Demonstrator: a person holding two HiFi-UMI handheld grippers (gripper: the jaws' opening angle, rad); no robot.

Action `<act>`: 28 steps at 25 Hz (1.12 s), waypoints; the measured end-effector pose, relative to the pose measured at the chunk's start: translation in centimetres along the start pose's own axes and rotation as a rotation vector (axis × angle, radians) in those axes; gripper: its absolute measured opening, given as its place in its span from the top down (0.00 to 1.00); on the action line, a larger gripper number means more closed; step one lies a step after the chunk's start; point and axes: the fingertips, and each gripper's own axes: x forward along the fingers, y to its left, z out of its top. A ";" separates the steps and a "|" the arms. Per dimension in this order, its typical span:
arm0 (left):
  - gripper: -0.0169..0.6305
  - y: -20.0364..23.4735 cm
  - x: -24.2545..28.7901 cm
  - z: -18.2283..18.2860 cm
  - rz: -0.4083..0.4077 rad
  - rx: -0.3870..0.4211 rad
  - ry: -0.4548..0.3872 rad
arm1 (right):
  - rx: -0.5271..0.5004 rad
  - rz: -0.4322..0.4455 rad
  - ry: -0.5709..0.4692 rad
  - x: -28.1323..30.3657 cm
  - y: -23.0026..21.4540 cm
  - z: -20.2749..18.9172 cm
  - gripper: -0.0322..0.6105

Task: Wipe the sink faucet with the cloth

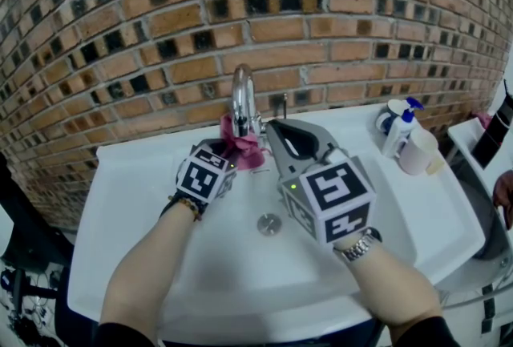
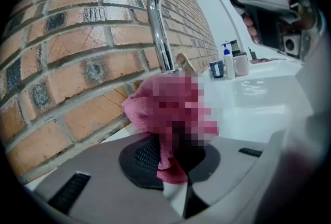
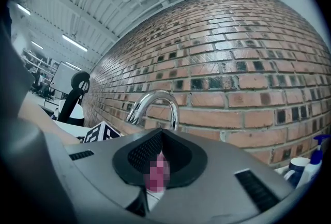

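Note:
A chrome faucet (image 1: 243, 99) arches over the white sink (image 1: 144, 201) in front of a brick wall. Low against the faucet's stem a pink cloth (image 1: 245, 147) is bunched. My left gripper (image 1: 232, 159) is shut on that cloth; in the left gripper view the cloth (image 2: 170, 109) hangs out of the closed jaws (image 2: 173, 168) and presses on the faucet (image 2: 160, 26). My right gripper (image 1: 270, 127) is shut, its tip just right of the faucet base and beside the cloth. In the right gripper view (image 3: 158, 166) a bit of pink shows in the notch between the pads.
A spray bottle (image 1: 398, 129) and a white cup (image 1: 417, 151) stand at the sink's back right corner. The drain (image 1: 269, 223) lies in the basin below my hands. A small lever (image 1: 282, 106) stands right of the faucet. The brick wall (image 1: 160, 25) is close behind.

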 end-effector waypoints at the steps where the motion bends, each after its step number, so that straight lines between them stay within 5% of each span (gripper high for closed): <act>1: 0.90 -0.1 -0.1 0.0 -0.001 0.001 0.000 | -0.003 0.006 0.013 0.2 0.1 -0.4 0.93; 5: 0.90 -0.5 -0.5 0.0 -0.007 -0.003 -0.010 | -0.013 0.013 0.059 0.8 0.0 -1.9 0.93; 16: 0.90 -0.9 -2.9 1.3 0.050 -0.002 -0.089 | -0.161 0.109 0.146 2.3 2.3 -5.0 0.61; 23: 0.90 -1.6 -5.3 2.2 0.071 0.018 -0.164 | -0.260 0.133 0.177 2.8 3.2 -6.6 0.52; 28: 0.90 -2.5 -7.4 2.9 0.099 0.122 -0.213 | -0.130 0.156 0.188 3.0 2.1 -7.4 0.48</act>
